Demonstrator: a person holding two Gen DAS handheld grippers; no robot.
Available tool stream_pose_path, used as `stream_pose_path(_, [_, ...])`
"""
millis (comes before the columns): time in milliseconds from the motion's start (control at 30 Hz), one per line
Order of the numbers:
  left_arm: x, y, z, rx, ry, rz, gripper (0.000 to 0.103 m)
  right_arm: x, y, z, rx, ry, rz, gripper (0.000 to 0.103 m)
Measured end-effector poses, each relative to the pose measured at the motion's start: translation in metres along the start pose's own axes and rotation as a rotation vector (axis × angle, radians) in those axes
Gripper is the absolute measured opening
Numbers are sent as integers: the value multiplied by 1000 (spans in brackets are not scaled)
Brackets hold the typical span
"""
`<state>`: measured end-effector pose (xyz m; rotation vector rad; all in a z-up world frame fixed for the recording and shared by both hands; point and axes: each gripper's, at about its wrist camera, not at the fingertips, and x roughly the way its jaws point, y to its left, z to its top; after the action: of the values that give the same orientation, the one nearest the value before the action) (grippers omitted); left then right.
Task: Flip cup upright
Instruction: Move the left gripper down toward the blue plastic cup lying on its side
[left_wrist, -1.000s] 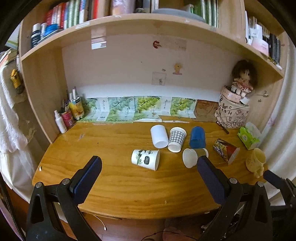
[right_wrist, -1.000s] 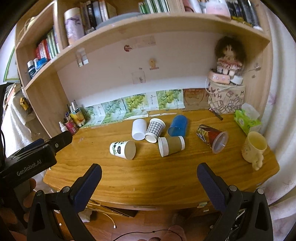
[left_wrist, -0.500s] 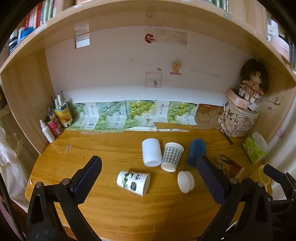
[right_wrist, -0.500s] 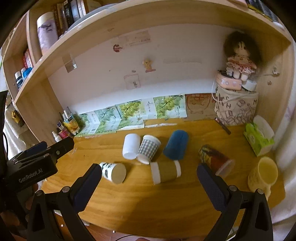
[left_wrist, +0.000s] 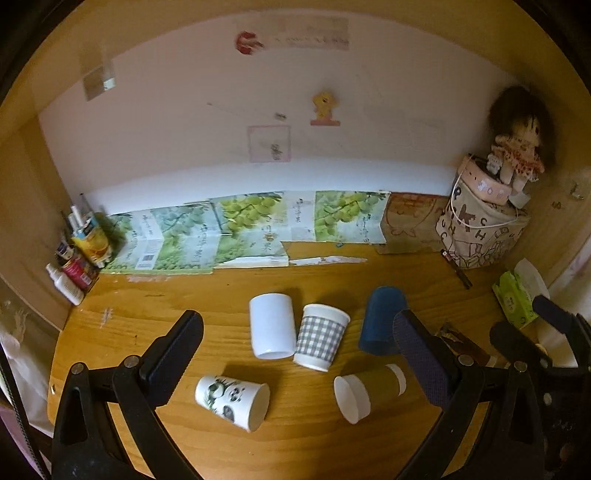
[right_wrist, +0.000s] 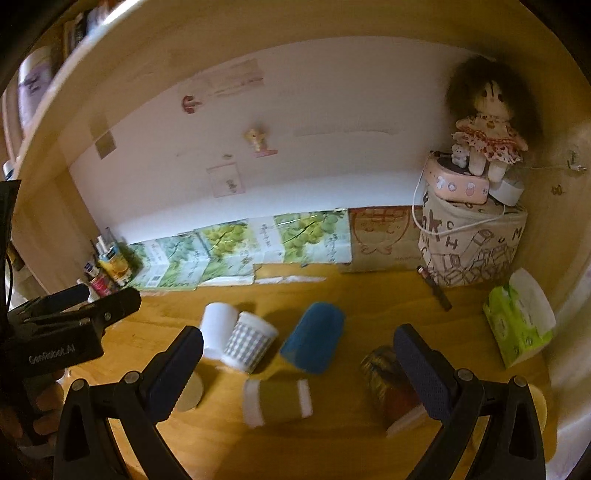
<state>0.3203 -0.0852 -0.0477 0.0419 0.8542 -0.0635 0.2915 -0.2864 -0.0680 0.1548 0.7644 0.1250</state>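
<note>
Several cups lie on their sides on the wooden desk (left_wrist: 155, 310): a white cup (left_wrist: 270, 325), a grey checked cup (left_wrist: 320, 336), a blue cup (left_wrist: 380, 320), a brown-banded cup (left_wrist: 369, 390) and a panda-print cup (left_wrist: 232, 400). A dark patterned cup (right_wrist: 391, 391) lies to the right. My left gripper (left_wrist: 295, 354) is open and empty above the cups. My right gripper (right_wrist: 297, 360) is open and empty over the blue cup (right_wrist: 314, 341) and brown-banded cup (right_wrist: 277, 402).
A patterned fabric bin (left_wrist: 484, 236) with a doll (left_wrist: 517, 147) stands at the back right, a green tissue pack (right_wrist: 517, 321) beside it. Bottles and tubes (left_wrist: 79, 254) crowd the back left corner. Printed boxes (left_wrist: 243, 229) line the back wall. A shelf hangs overhead.
Both grippers have moved forward and lower, under the shelf and closer to the cups. The cups have not moved. Both grippers stay open.
</note>
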Motion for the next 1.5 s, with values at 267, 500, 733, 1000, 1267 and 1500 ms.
stream_pose_path(267, [45, -17, 24, 31, 85, 4, 103, 43, -40, 21, 22, 23, -10, 103])
stream_pose_path(500, [86, -30, 30, 55, 191, -13, 103, 78, -70, 26, 75, 54, -47, 103])
stream_pose_path(733, [121, -47, 29, 82, 298, -44, 103, 103, -92, 25, 149, 95, -42, 103])
stream_pose_path(1000, [149, -63, 32, 108, 378, -72, 103, 120, -105, 24, 178, 122, -57, 103])
stream_pose_path(1267, [175, -78, 29, 118, 457, -91, 102, 127, -120, 23, 206, 147, -82, 103])
stream_pose_path(1500, [195, -86, 21, 116, 512, -98, 102, 131, -127, 22, 221, 164, -98, 103])
